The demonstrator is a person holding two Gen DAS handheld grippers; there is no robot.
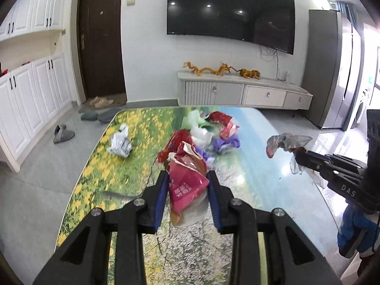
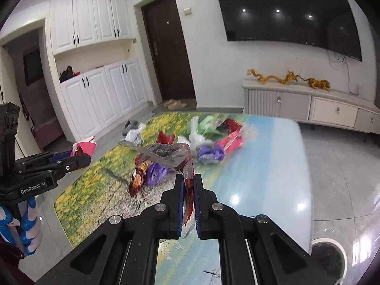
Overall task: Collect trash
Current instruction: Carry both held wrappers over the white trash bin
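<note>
My left gripper (image 1: pixel 187 180) is shut on a pink snack bag (image 1: pixel 187 180), lifted above the printed table (image 1: pixel 123 175). The same left gripper (image 2: pixel 80 158) shows at the left of the right wrist view, the pink snack bag (image 2: pixel 84 146) sticking out of it. My right gripper (image 2: pixel 188 185) is shut on a clear and red plastic wrapper (image 2: pixel 166 153) that hangs over the table (image 2: pixel 261 166). In the left wrist view the right gripper (image 1: pixel 301 156) holds that wrapper (image 1: pixel 287 141) at the right. More trash lies in a pile (image 1: pixel 213 133) at mid-table: red, purple, green and white wrappers.
A crumpled white wrapper (image 1: pixel 120 142) lies apart at the table's left. A round bin (image 2: pixel 329 258) with a dark liner stands on the floor by the table's near right corner. Slippers (image 1: pixel 63 134) lie on the floor at the left; a TV cabinet (image 1: pixel 244 90) stands behind.
</note>
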